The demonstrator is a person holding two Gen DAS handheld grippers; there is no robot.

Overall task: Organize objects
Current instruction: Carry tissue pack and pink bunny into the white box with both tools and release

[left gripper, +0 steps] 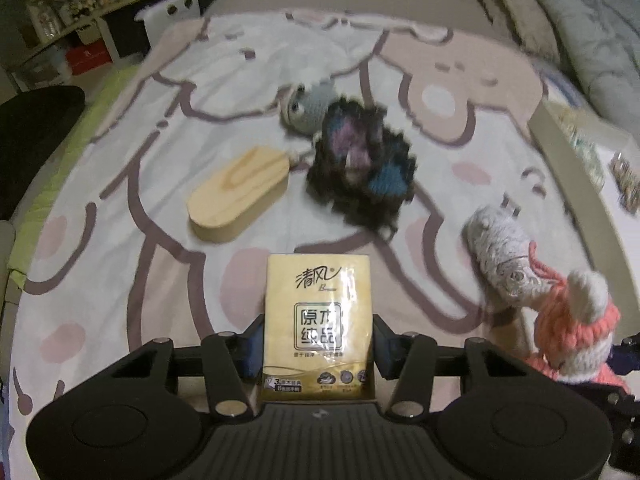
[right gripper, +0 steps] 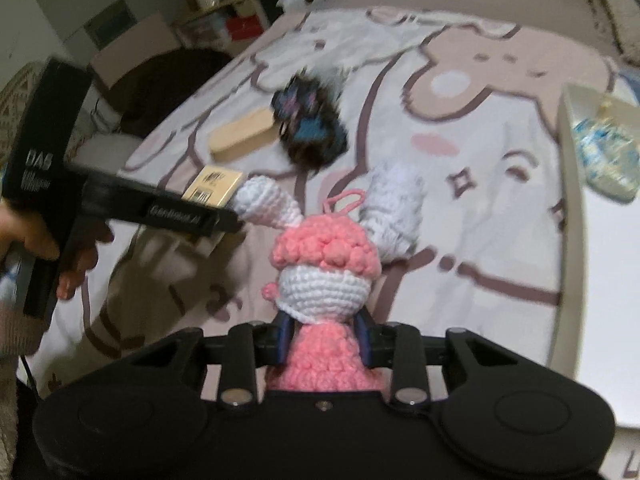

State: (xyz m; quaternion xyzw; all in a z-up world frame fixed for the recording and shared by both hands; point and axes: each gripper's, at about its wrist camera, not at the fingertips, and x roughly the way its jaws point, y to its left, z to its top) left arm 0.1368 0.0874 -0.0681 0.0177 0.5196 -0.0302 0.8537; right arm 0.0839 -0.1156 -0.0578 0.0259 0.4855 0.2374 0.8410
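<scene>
Left wrist view: left gripper (left gripper: 319, 354) has its jaws pinching a yellow tissue pack (left gripper: 318, 320) by its long sides, pack standing out ahead along the fingers over the bed's cartoon blanket (left gripper: 120, 280). Ahead of the jaws lie a wooden block (left gripper: 240, 196) to the left, a dark knitted piece (left gripper: 360, 164) straight on, a grey crochet toy (left gripper: 308, 110) just behind it; a white fuzzy toy (left gripper: 500, 256) sits off to the right. Right wrist view: right gripper (right gripper: 325, 344) jaws pressed tight on the pink body of a crochet bunny doll (right gripper: 324, 280), head and ears sticking out past the fingertips. A white tray (right gripper: 592, 280) lies right of the jaws, a blue-patterned pouch (right gripper: 606, 152) in it. Read: both picks done, carry phase. Next likely calls for swinging each item to its drop spot, probably that tray, then spreading the jaws low so nothing tumbles.
</scene>
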